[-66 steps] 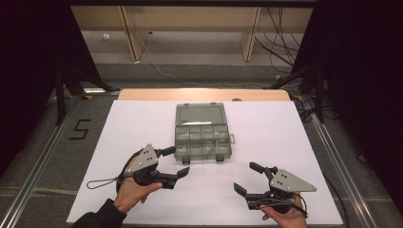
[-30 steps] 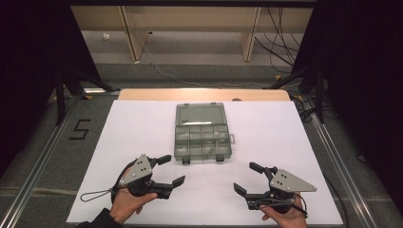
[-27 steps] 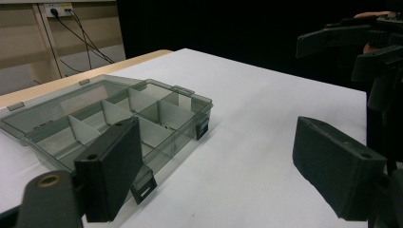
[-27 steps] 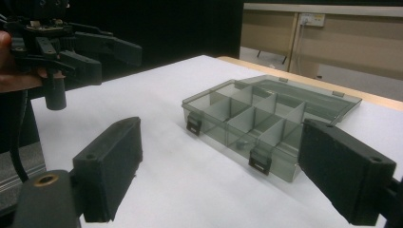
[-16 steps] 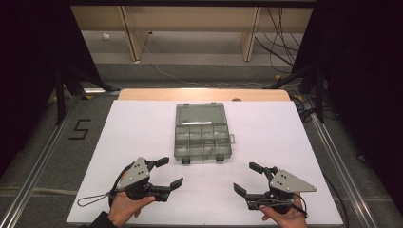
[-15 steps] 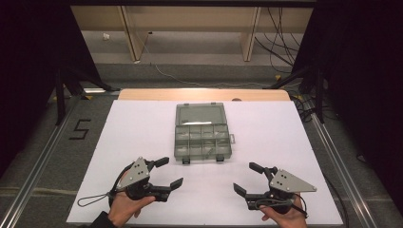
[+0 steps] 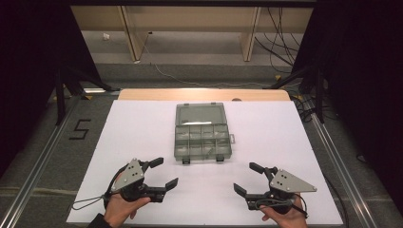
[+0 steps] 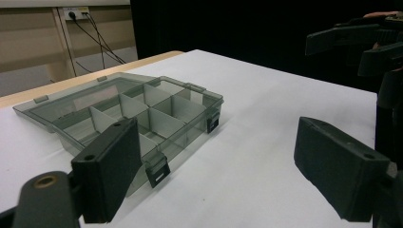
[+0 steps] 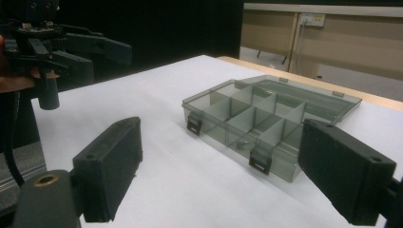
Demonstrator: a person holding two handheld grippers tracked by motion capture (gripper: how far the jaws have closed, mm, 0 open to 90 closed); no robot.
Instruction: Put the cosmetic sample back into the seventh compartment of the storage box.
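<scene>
A smoky clear plastic organizer box (image 7: 202, 137) lies open at the middle of the white table, lid flat toward the far side, its tray split into several compartments. My left gripper (image 7: 163, 172) is held open near the front left edge, jaws empty and turned toward the box. My right gripper (image 7: 249, 177) stands open near the front right edge, also empty. In the left gripper view the box (image 8: 138, 114) is ahead between the jaws, with the right gripper (image 8: 361, 45) at top right. The right gripper view shows the box (image 9: 256, 118) and the left gripper (image 9: 85, 52) at top left.
The white table top (image 7: 142, 128) ends in a wooden strip (image 7: 204, 94) at the far side. Metal rails (image 7: 33, 166) run along both sides, with a number 5 marked on the floor at left. Cables lie on the floor beyond the table.
My left gripper has drawn back from beside the box toward the front left edge. The right gripper and the box have stayed where they were.
</scene>
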